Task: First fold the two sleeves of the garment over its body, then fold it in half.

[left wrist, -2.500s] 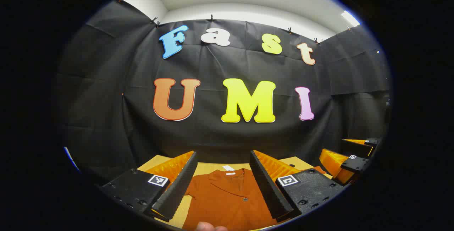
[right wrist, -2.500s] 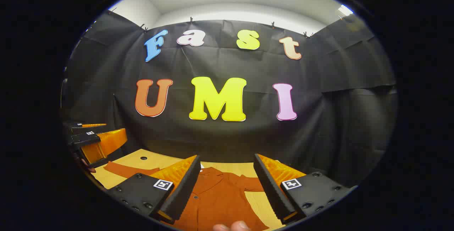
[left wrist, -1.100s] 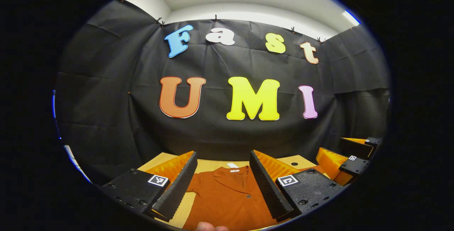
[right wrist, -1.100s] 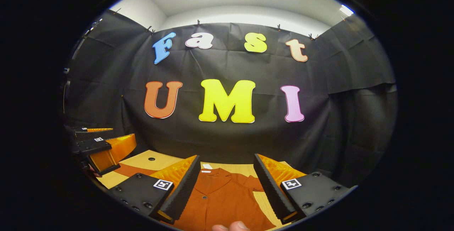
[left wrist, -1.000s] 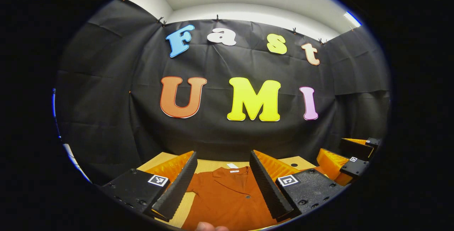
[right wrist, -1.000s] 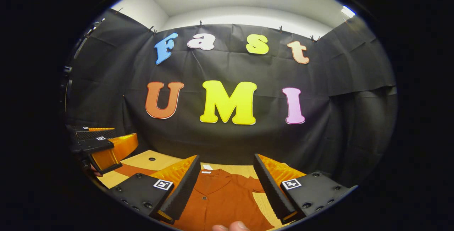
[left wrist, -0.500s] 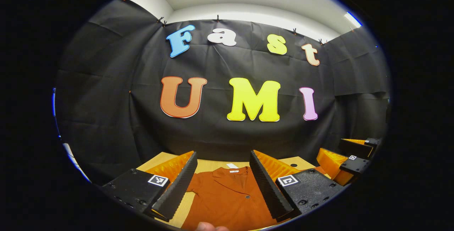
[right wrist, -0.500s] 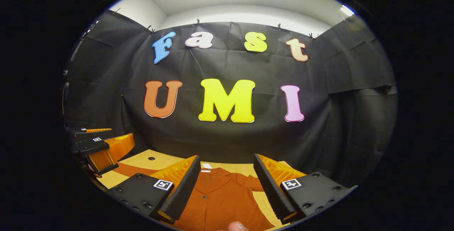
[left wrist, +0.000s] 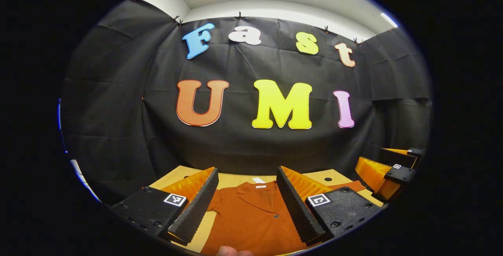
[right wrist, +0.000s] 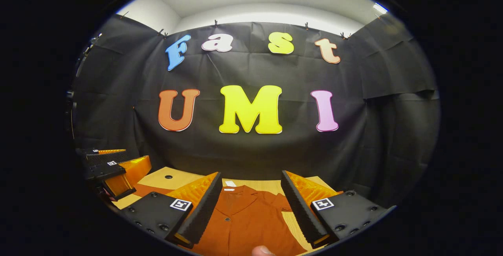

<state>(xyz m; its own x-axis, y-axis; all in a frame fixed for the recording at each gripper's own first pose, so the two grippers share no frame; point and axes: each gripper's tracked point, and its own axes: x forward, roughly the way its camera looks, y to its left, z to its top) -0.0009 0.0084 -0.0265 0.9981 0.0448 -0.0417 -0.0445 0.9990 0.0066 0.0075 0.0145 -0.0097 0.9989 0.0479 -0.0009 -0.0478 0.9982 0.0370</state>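
Both tongs, left and right, gape empty above the flat rust-orange collared garment.

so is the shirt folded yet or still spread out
Spread out, not folded. The rust-orange shirt lies flat on the wooden table, collar and button placket showing, one sleeve stretched sideways.

Both views low over table, facing wall; share garment.
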